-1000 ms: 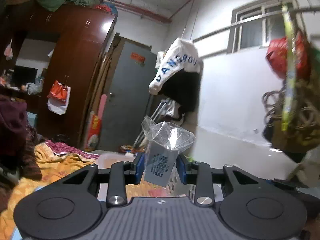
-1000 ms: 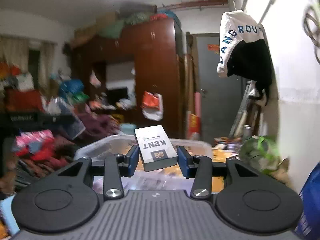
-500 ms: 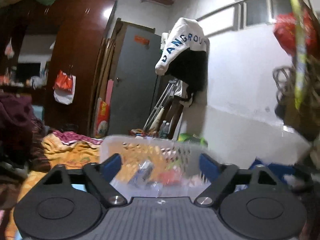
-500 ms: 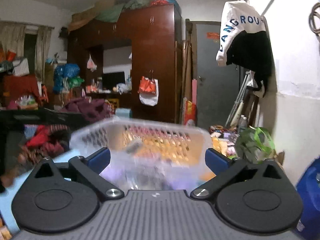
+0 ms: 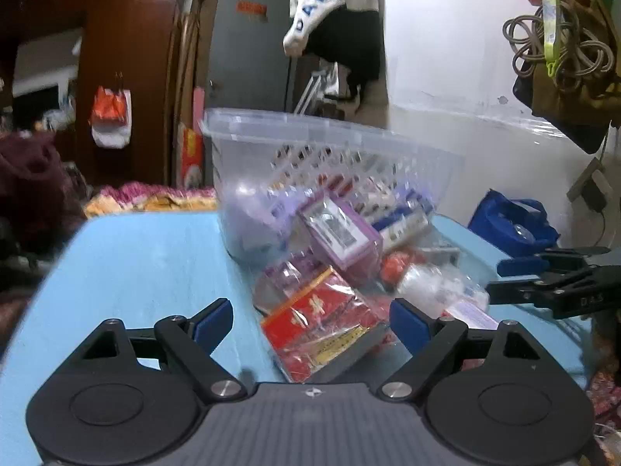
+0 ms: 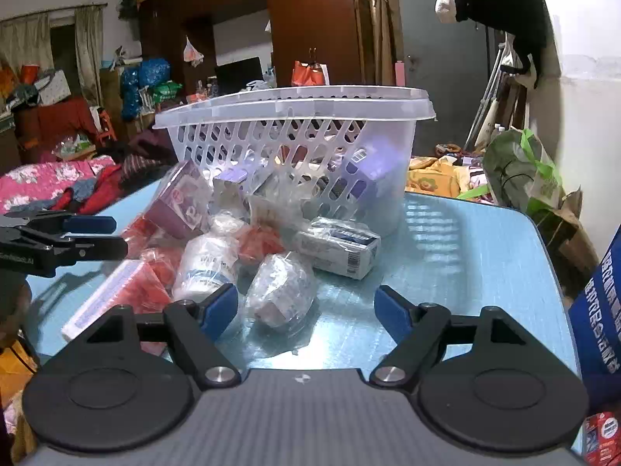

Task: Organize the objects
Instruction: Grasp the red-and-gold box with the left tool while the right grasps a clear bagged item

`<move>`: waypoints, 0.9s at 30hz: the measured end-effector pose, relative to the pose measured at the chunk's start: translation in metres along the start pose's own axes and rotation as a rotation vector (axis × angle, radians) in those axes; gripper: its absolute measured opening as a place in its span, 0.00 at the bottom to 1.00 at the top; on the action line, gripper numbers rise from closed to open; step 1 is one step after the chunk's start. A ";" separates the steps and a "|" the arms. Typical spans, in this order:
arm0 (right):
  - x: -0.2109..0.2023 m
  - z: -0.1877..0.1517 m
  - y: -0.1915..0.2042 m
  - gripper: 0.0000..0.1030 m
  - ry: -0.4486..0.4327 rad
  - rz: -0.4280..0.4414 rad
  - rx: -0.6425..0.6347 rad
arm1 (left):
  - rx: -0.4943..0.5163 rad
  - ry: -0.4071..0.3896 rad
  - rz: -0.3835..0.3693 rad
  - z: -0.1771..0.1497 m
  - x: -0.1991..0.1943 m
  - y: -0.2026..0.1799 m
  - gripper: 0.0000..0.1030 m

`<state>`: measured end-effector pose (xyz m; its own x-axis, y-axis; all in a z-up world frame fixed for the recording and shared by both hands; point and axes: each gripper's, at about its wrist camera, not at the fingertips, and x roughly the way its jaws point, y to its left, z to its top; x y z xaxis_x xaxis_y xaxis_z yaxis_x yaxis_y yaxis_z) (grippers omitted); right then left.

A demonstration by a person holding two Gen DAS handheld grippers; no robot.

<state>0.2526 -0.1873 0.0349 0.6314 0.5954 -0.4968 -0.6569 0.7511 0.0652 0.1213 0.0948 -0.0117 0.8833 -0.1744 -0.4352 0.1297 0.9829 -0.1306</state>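
Note:
A clear plastic basket (image 6: 295,108) (image 5: 310,147) stands on the light blue table (image 6: 465,240) (image 5: 147,256), with several bagged packets in front of it. My left gripper (image 5: 310,320) is open and empty, just above a red packet (image 5: 322,326) with a purple box (image 5: 341,229) behind it. My right gripper (image 6: 306,306) is open and empty, just short of a white bagged bundle (image 6: 281,291). A white jar (image 6: 205,262) and a white-blue box (image 6: 341,246) lie near it. Each gripper shows at the edge of the other's view.
A blue bag (image 5: 512,221) (image 6: 601,310) stands at the table's right side. A green bag (image 6: 520,171) and bedding lie beyond the table. A dark wardrobe (image 6: 310,27) and a hung jacket (image 5: 337,11) stand at the back.
Both grippers let go of what they held: the left its clear bagged item, the right the Kent box. Both opened wide and came down low over the table, near the pile.

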 end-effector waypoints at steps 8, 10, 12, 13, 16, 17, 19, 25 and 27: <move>0.025 0.004 0.012 0.77 0.051 -0.002 0.002 | 0.012 0.044 0.026 -0.008 0.004 0.002 0.88; 0.028 0.003 0.015 0.73 0.060 -0.003 -0.005 | -0.004 0.049 0.017 -0.009 0.002 0.005 0.88; 0.029 0.001 0.015 0.64 0.069 0.006 -0.004 | -0.022 0.056 0.011 -0.010 0.001 0.008 0.88; 0.030 0.000 0.015 0.57 0.082 0.015 -0.002 | -0.024 0.060 0.003 -0.010 0.002 0.008 0.88; 0.030 -0.002 0.016 0.49 0.082 0.028 -0.001 | -0.037 0.077 -0.020 -0.009 0.007 0.006 0.88; 0.029 -0.003 0.016 0.46 0.078 0.025 -0.002 | -0.045 0.088 -0.032 -0.008 0.009 0.005 0.88; 0.027 -0.005 0.014 0.41 0.071 0.031 0.011 | -0.062 0.109 -0.051 -0.007 0.016 0.003 0.88; 0.015 -0.011 0.000 0.36 -0.013 0.078 0.098 | -0.125 0.056 -0.083 -0.011 0.015 0.005 0.67; 0.013 -0.010 0.002 0.36 -0.032 0.071 0.094 | -0.147 0.024 -0.088 -0.015 0.011 0.009 0.60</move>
<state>0.2550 -0.1807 0.0199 0.5987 0.6556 -0.4601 -0.6597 0.7294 0.1809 0.1251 0.1009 -0.0305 0.8603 -0.2628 -0.4368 0.1376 0.9448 -0.2974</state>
